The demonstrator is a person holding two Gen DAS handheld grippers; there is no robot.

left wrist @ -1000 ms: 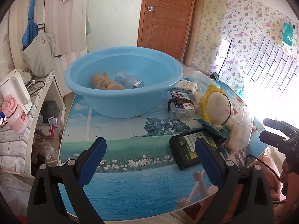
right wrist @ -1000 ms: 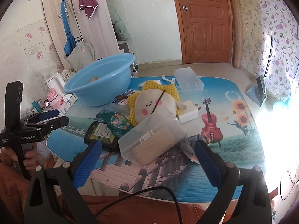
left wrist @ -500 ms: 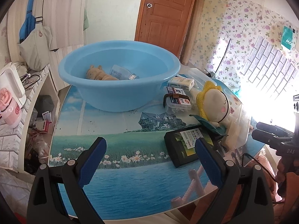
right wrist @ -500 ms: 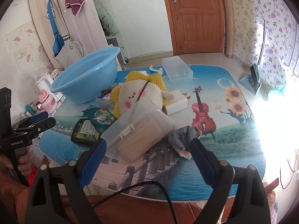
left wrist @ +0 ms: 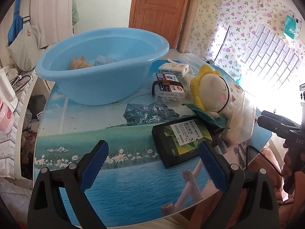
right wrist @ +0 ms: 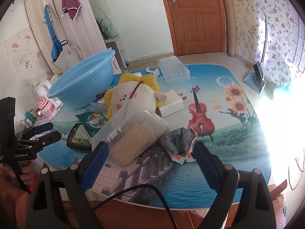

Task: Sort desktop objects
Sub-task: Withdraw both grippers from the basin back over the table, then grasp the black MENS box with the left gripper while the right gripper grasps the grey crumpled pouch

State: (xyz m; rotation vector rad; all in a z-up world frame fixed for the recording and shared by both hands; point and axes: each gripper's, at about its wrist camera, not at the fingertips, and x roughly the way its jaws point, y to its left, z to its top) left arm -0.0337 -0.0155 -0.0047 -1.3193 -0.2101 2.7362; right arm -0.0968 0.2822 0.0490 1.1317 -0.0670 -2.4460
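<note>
Both grippers have dropped closer to the table [left wrist: 80, 133] than a second ago. The left gripper [left wrist: 153, 164] gapes empty, the black box [left wrist: 181, 141] just ahead by its right finger. The right gripper [right wrist: 148, 164] is spread wide, the clear stick-filled box [right wrist: 131, 133] just beyond, perhaps touching its left finger. Farther off sit the plush toy [right wrist: 131, 99] and blue basin [left wrist: 103, 66], then a wooden door [right wrist: 196, 17]

Seen from the right wrist, the plush toy [right wrist: 131, 99] sits mid-tabletop [right wrist: 219, 171]. The basin [right wrist: 82, 80] stands to its left, a lidded box [right wrist: 173, 69] behind it, a charger [right wrist: 171, 103] just right of it. A box of sticks [right wrist: 129, 133] leans against its front, with a crumpled wrapper [right wrist: 181, 143] right of that box.
</note>
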